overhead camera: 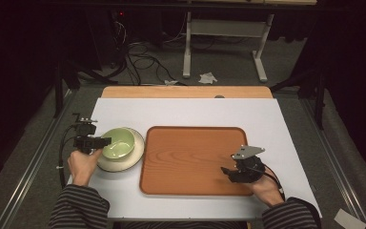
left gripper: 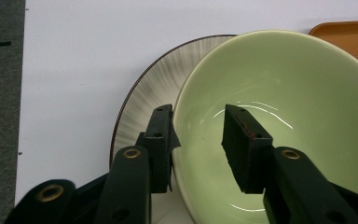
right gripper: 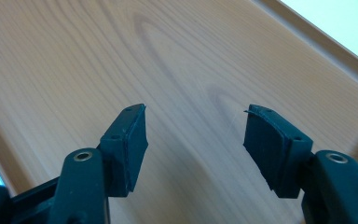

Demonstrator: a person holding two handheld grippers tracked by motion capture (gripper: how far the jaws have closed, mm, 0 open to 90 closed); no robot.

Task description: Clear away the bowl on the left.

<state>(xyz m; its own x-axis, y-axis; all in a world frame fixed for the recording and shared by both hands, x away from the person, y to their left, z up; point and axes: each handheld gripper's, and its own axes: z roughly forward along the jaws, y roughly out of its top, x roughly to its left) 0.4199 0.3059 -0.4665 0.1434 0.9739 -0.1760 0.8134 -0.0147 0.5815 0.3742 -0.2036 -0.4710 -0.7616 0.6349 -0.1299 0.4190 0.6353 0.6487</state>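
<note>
1. Bowl (overhead camera: 118, 143) and plate (overhead camera: 136, 157) are seen at about 9 o'clock on the white table (overhead camera: 186, 112), just left of the wooden tray (overhead camera: 190, 160); the green bowl sits on the plate, toward its left side.

2. The left gripper (overhead camera: 100, 141) is placed over the bowl's left rim. In the left gripper view, one jaw is set outside the wall over the plate (left gripper: 144, 98) and the other inside the bowl (left gripper: 284, 93), so the rim is straddled. A gap seems to remain between the inner pad and the wall, so the jaws are judged partly spread and not yet pinching.

3. The right gripper (overhead camera: 225, 171) is held low over the tray at about 4 o'clock, its jaws spread with nothing between them, as shown in the right gripper view (right gripper: 193, 140).

4. Progress is judged early: the bowl has not been lifted and the tray (right gripper: 177, 60) is bare. The grip must be completed, and the bowl is probably to be carried onto the tray.

5. The whole layout and both hands are given by the high view. The straddled rim and the plate's ribbed, dark-edged border are made clear in the left gripper view, and the tray's wood grain and raised edge in the right gripper view.
</note>
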